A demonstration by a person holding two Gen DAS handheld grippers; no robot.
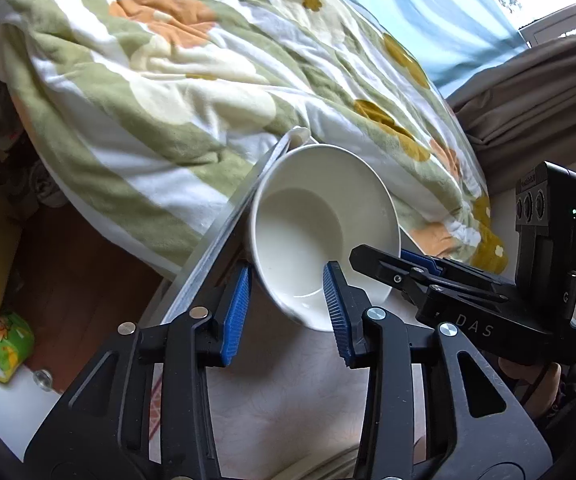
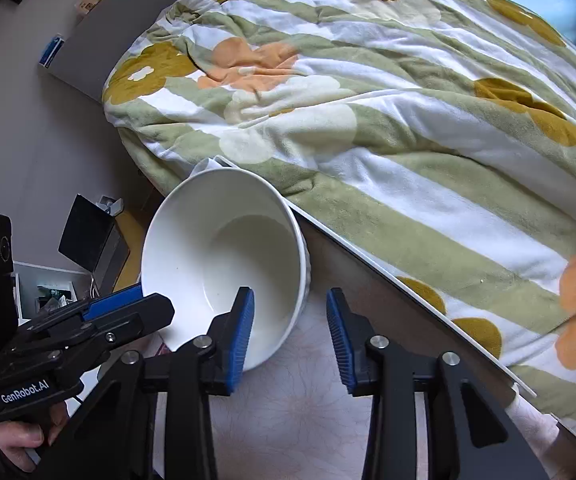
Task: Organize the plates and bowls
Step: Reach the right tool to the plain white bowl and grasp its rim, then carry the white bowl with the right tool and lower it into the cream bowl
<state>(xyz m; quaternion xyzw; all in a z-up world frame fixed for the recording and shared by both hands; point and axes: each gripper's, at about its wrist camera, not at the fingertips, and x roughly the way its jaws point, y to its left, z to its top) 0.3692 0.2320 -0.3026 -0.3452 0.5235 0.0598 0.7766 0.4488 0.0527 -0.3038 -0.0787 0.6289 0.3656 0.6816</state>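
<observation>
A white bowl (image 1: 320, 232) stands on the pale patterned table (image 1: 279, 380); it also shows in the right wrist view (image 2: 227, 256). My left gripper (image 1: 288, 308) is open, its jaws astride the bowl's near rim, one blue pad (image 1: 334, 300) inside the bowl and one outside. My right gripper (image 2: 290, 332) is open too, with its left pad (image 2: 241, 328) inside the bowl at the rim and the other outside. Each gripper shows in the other's view: the right one (image 1: 428, 272) at the bowl's right, the left one (image 2: 99, 312) at the bowl's left.
A bed with a flowered green and white quilt (image 2: 368, 120) runs right along the table's far edge (image 2: 408, 284). A brown curtain (image 1: 536, 96) hangs at the right. Wooden floor (image 1: 87, 264) with a green packet (image 1: 3, 340) lies left of the table.
</observation>
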